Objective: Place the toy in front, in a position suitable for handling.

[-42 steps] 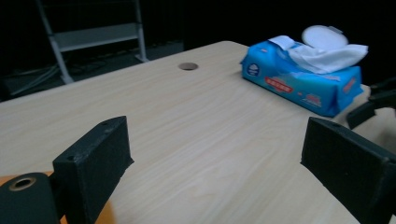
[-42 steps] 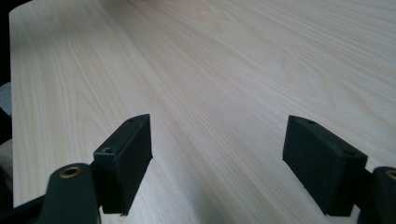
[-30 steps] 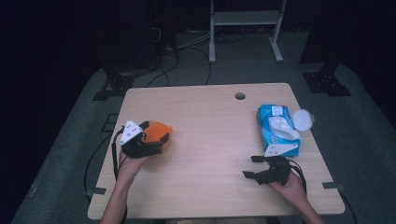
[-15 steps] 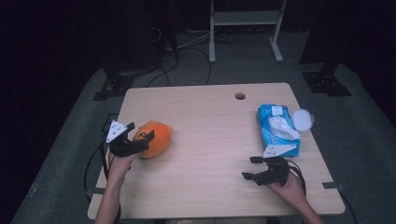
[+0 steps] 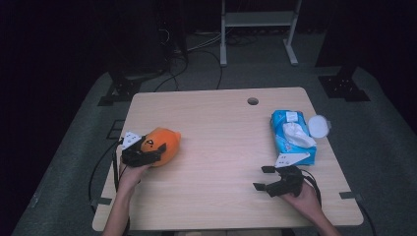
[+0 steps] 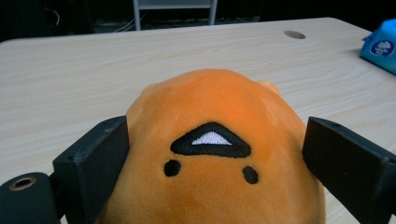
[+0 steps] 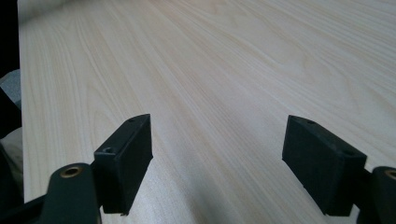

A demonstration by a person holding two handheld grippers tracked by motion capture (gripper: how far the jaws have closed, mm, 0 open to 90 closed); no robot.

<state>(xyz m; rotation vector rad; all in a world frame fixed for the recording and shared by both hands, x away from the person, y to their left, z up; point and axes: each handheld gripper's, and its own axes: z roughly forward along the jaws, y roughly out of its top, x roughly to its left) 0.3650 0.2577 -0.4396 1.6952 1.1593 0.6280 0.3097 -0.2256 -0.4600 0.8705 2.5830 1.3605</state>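
An orange plush toy with a stitched face lies on the wooden table near its left edge. My left gripper is open with one jaw on each side of the plush. In the left gripper view the plush fills the gap between the wide-spread jaws of that gripper, and both jaws stand close against its sides. My right gripper rests low over the table's front right, pointing left. Its jaws are open with only bare wood between them.
A blue pack of wet wipes lies at the table's right edge, just beyond the right gripper, with a round white lid beside it. The pack also shows far right in the left gripper view. A cable hole sits at the back.
The left gripper pulled back off the plush to its left, then came forward so its jaws now flank it. The right gripper has stayed in place.
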